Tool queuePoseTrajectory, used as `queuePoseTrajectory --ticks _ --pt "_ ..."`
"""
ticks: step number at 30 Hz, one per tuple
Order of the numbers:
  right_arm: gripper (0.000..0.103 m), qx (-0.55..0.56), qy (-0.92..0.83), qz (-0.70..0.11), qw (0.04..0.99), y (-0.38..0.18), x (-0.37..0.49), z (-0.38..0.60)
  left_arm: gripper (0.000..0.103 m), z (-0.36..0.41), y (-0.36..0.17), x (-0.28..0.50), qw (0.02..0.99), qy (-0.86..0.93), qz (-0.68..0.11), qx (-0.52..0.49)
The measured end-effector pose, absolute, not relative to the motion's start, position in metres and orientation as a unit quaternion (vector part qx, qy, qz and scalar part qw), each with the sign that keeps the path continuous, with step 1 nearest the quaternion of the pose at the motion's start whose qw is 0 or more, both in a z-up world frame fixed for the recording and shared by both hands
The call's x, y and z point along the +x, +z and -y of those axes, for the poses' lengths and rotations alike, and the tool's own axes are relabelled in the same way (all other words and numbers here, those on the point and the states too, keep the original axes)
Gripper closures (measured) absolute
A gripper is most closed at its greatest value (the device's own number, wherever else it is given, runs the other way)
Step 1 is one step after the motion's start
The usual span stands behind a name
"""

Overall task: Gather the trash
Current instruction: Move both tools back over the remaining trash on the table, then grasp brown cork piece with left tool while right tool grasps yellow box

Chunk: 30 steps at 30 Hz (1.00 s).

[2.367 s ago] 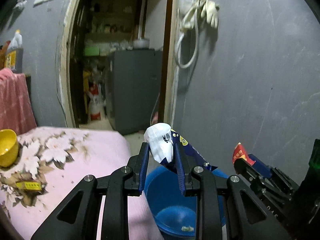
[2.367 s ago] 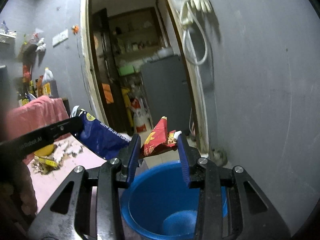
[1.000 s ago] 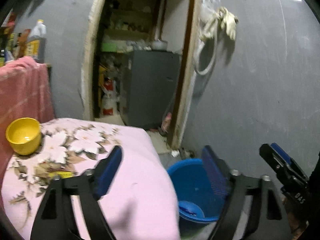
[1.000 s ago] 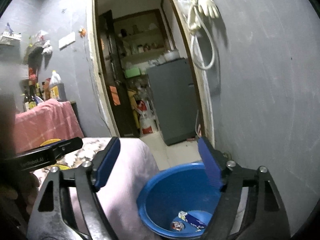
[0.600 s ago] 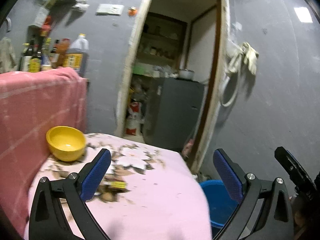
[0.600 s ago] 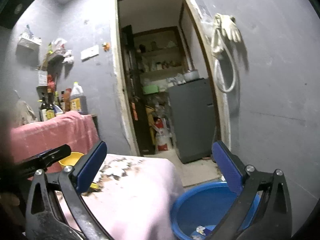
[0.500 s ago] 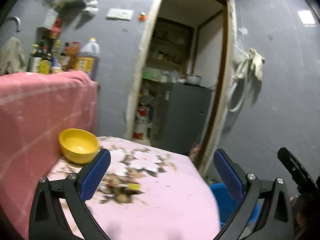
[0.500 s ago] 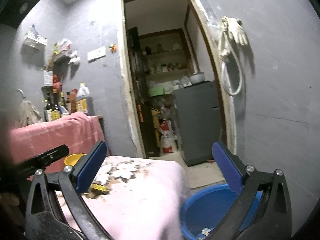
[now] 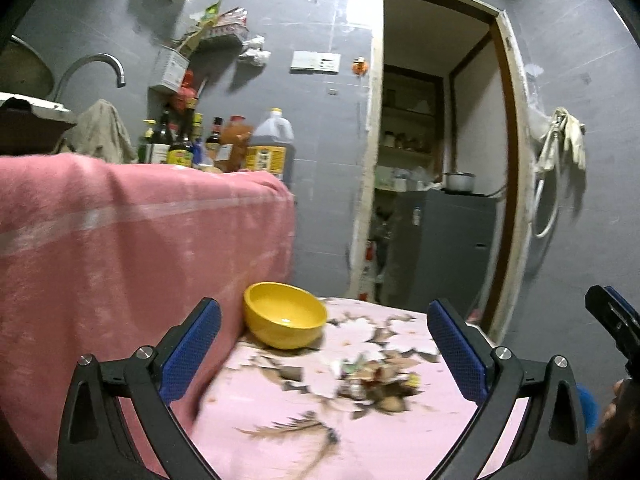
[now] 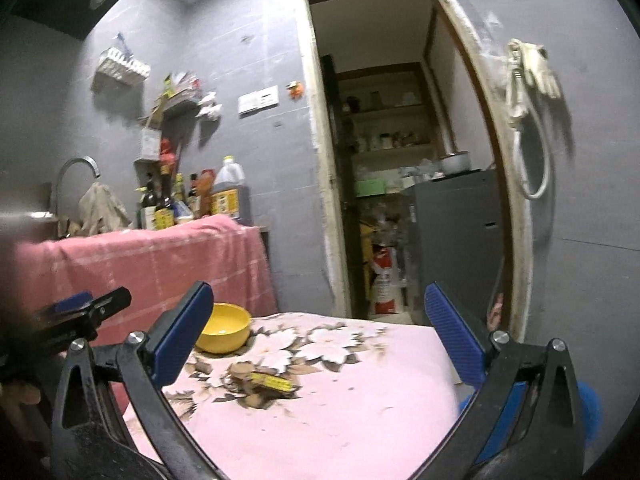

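Observation:
A small yellow wrapper [image 10: 271,381] lies on the pink flowered tablecloth [image 10: 360,408]; in the left wrist view it is a blurred scrap [image 9: 376,376] on the cloth [image 9: 280,432]. My left gripper [image 9: 320,352] is open and empty above the table, facing the wrapper. My right gripper [image 10: 316,340] is open and empty above the table too. The blue trash basin shows only as a sliver at the right edge [image 10: 588,408], and in the left wrist view [image 9: 586,404].
A yellow bowl [image 9: 285,320] stands at the table's far left, also in the right wrist view [image 10: 224,328]. A pink towel [image 9: 140,248] drapes a counter with several bottles [image 9: 268,152]. An open doorway [image 10: 400,160] and a grey cabinet [image 9: 444,248] lie behind.
Both grippers dropped their snack wrappers into the blue basin, opened wide, and swung left from the basin to face the table.

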State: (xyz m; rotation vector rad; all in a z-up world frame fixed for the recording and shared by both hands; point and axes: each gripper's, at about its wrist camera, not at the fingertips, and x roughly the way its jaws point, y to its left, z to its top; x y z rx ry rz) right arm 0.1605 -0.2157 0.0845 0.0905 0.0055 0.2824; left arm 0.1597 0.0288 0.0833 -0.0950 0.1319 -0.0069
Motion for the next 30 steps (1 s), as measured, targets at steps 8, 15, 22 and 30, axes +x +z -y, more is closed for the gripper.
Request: queuePoseTrajectory --ticks 8,15,22,30 --pt "0.0 0.009 0.181 -0.047 0.982 0.059 0.194 0.181 0.002 -0.046 0.052 0.184 0.995 0.022 -0.101 -0.011" --pt "0.0 -0.008 0.205 -0.092 0.974 0.046 0.229 0.166 0.002 -0.055 0.033 0.216 0.988 0.03 -0.149 -0.008" --pt "0.0 -0.005 0.222 -0.173 0.96 0.029 0.273 0.159 0.002 -0.061 0.017 0.264 0.972 0.024 -0.233 -0.003" --pt "0.0 -0.015 0.23 -0.311 0.922 -0.004 0.328 0.14 0.002 -0.073 -0.003 0.308 0.945 0.001 -0.326 -0.019"
